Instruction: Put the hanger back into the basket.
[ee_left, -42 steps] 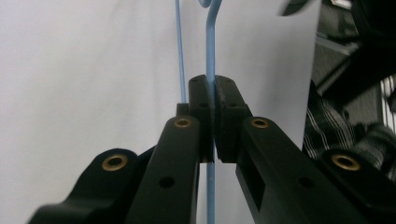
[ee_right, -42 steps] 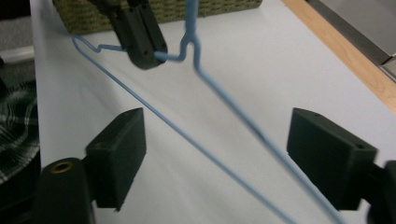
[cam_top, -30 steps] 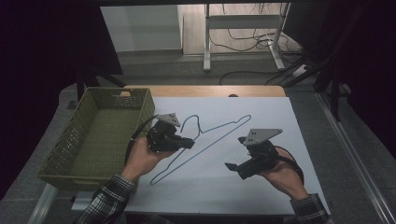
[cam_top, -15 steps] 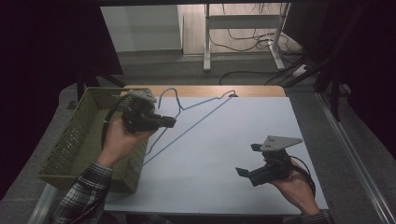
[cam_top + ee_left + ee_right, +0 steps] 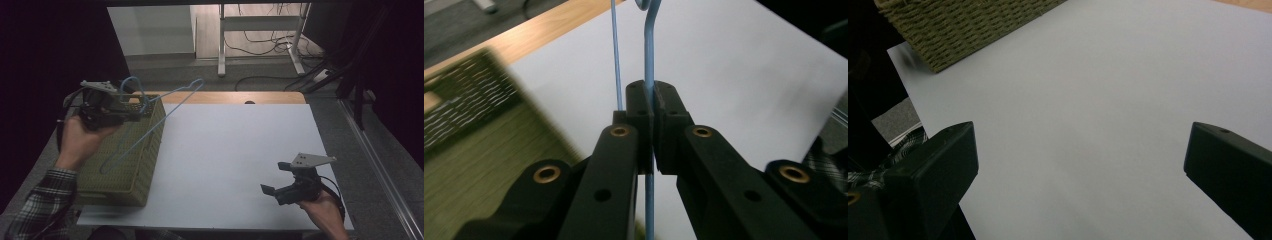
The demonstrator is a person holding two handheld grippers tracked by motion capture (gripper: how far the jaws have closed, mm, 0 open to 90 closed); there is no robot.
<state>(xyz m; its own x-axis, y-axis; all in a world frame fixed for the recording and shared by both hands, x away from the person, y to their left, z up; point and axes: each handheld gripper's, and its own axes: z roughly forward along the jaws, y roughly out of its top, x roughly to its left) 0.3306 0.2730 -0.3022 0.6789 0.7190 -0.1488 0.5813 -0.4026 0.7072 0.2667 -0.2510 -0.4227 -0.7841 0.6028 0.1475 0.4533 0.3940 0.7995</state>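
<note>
Basket (image 5: pixel 125 165) stood at the left edge of the tabletop (image 5: pixel 235 150), and the blue wire hanger (image 5: pixel 150 117) now hung in the air above it, tilted, its far tip reaching past the basket's back corner. A second before, the hanger had lain flat on the white sheet near the middle; since then the left gripper (image 5: pixel 134 116) had lifted it and carried it leftward over the basket. Its jaws were pinched shut on the wire just below the hook, as the left gripper view showed (image 5: pixel 650 125). That likely left only lowering and letting go. At the front right corner, the right gripper (image 5: pixel 274 191) had drawn back toward the edge, jaws wide apart and empty.
</note>
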